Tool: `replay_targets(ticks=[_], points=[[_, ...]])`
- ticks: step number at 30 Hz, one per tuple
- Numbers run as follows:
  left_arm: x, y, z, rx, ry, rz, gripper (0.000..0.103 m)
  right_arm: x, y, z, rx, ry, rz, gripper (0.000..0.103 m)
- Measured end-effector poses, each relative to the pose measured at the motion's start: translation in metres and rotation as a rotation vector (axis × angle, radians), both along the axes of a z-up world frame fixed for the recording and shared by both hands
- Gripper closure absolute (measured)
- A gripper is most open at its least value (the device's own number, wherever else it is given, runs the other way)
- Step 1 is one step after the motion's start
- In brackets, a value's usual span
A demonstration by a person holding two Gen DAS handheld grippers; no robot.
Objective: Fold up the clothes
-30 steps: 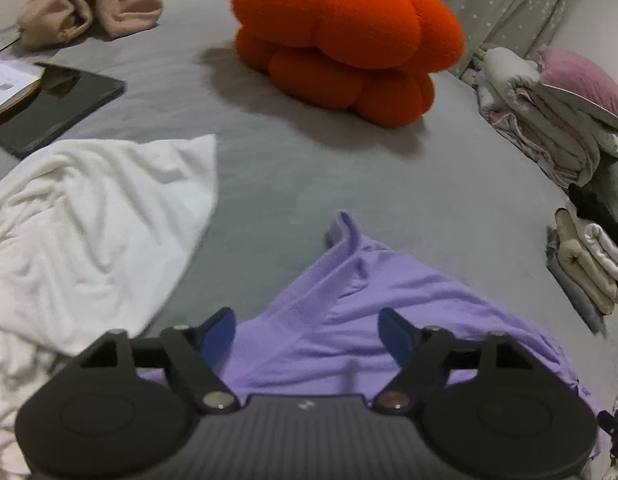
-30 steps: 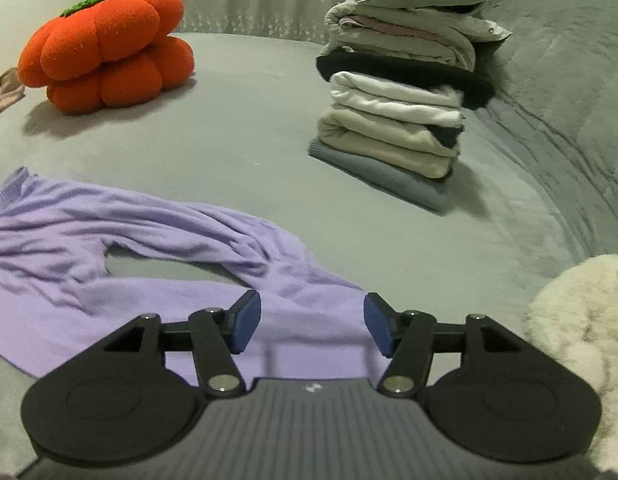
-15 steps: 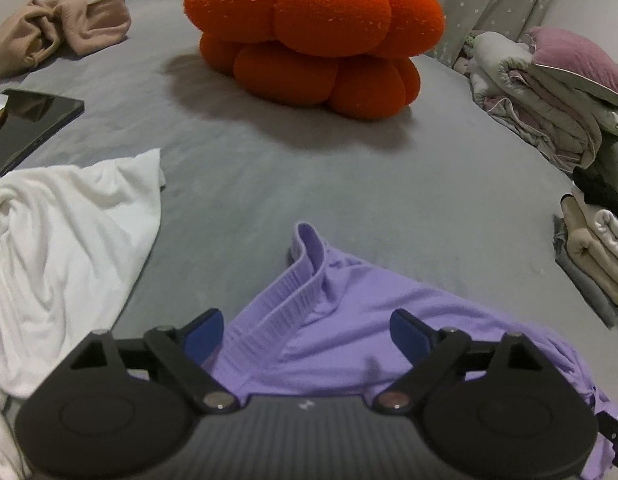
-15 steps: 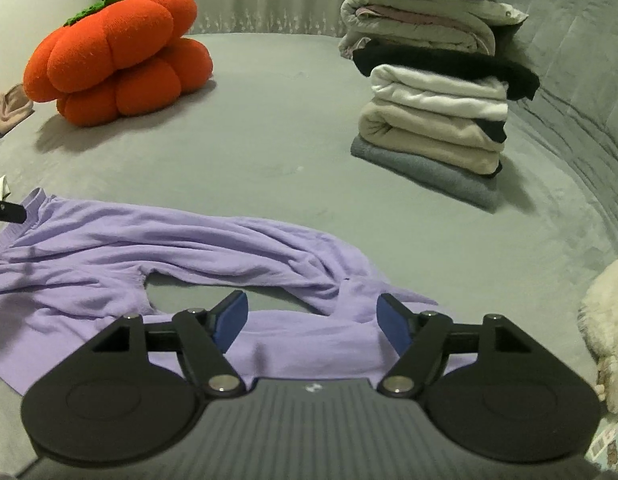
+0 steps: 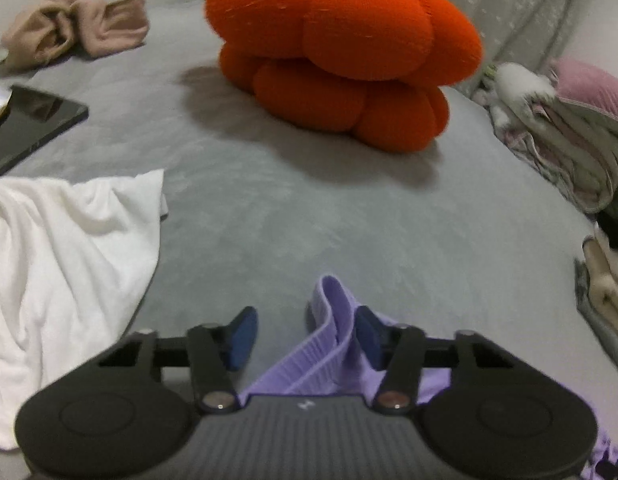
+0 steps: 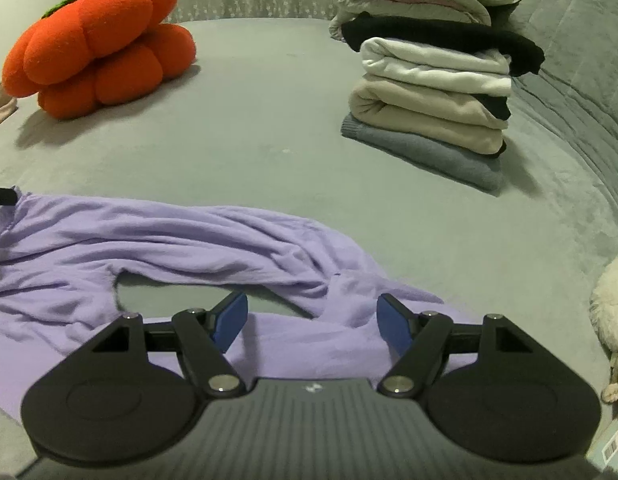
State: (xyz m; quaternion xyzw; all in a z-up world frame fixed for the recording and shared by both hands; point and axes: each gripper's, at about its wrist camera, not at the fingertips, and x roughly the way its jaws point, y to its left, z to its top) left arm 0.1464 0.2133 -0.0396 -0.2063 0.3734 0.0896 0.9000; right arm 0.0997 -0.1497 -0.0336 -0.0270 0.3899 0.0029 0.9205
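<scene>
A: Where are the purple trousers (image 6: 157, 240)?
B: Sprawled on the grey bed (image 6: 269, 152), soft and floppy; my left hand-held gripper (image 5: 305, 334) is closing around the ribbed waistband (image 5: 333, 320), not yet pinching; my right hand-held gripper (image 6: 311, 322) is spread above the leg ends

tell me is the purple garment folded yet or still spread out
Spread out, not folded: the purple garment lies rumpled in one layer across the grey bed, two long parts splayed apart with bed showing between them.
</scene>
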Motion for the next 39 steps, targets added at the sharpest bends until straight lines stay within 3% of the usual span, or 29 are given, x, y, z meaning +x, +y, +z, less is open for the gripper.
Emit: replay_targets(ticks=[6,9,11,13,15,28,29,33,39], points=[[0.007,0.008,-0.001,-0.053,-0.023,0.031,0.086,0.015,-0.018,0.004,0.052,-0.015,-0.027,0.028],[0.011,0.009,-0.002,-0.066,-0.021,0.032,0.088,0.03,-0.028,0.008,0.116,-0.012,-0.04,0.029],[0.012,0.011,-0.002,-0.058,-0.02,0.033,0.089,0.044,-0.031,0.009,0.139,-0.005,-0.025,0.036],[0.013,0.013,-0.003,-0.063,-0.021,0.036,0.089,0.058,-0.029,0.006,0.129,0.006,0.007,0.052],[0.014,0.015,-0.003,-0.07,-0.017,0.038,0.089,0.071,-0.024,0.003,0.112,0.02,0.042,0.057],[0.016,0.024,-0.006,-0.081,-0.003,0.04,0.094,0.102,0.01,-0.021,0.051,0.093,0.279,0.059],[0.016,0.025,-0.006,-0.083,-0.003,0.04,0.095,0.101,0.012,-0.022,0.041,0.09,0.292,0.062],[0.016,0.025,-0.007,-0.074,-0.007,0.031,0.097,0.1,0.014,-0.02,0.057,0.103,0.322,0.099],[0.012,0.02,0.003,-0.014,-0.037,0.015,0.098,0.102,0.018,-0.015,0.03,0.047,0.291,0.102]])
